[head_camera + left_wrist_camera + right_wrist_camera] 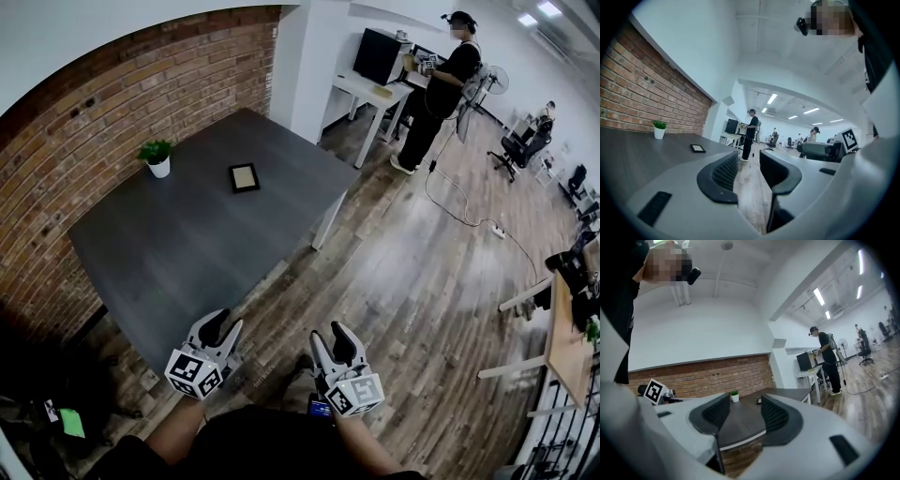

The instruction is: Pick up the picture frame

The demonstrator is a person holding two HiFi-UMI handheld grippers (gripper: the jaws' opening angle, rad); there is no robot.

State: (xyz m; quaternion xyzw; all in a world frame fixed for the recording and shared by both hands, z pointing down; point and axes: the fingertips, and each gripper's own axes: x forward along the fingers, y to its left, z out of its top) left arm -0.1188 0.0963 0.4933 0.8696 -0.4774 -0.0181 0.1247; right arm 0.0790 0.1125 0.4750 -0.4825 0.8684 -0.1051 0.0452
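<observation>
A small black picture frame [244, 177] lies flat on the dark grey table [187, 253], toward its far side; it also shows as a thin slab in the left gripper view [697, 148] and peeks between the jaws in the right gripper view [759, 401]. Both grippers hover close to my body, off the table's near corner and far from the frame. My left gripper [225, 328] is open and holds nothing. My right gripper [328, 343] is open too, with nothing between its fingers.
A small potted plant [156, 157] in a white pot stands at the table's far left by the brick wall. A person [437, 89] stands at a white desk [375, 94] beyond the table. A cable [459, 211] trails across the wooden floor.
</observation>
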